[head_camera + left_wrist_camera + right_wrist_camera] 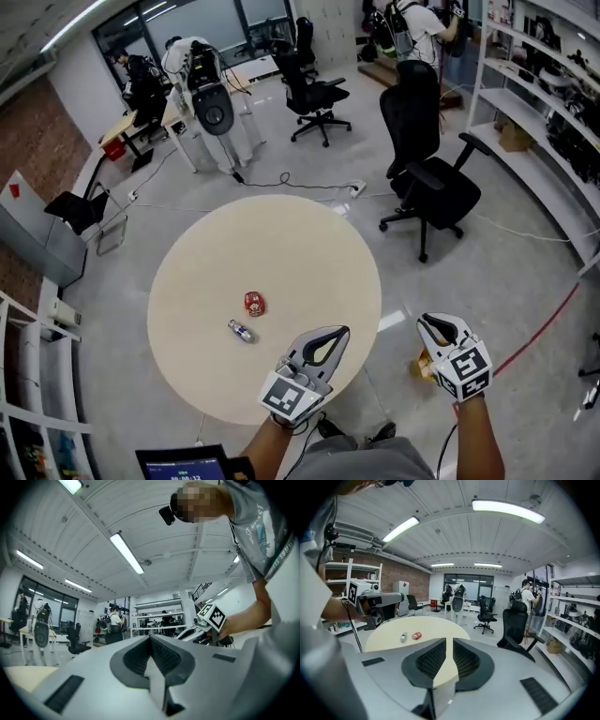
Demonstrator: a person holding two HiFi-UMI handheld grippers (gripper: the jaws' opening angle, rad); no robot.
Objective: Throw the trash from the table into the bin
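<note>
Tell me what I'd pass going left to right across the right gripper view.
the left gripper → small clear plastic bottle → crumpled red packet → black office chair

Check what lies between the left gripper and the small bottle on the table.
Nothing: head view shows bare tabletop between left gripper and small bottle.

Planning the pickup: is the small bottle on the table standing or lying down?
Lying down: the bottle stretches flat across the table, beside a red piece of trash.
</note>
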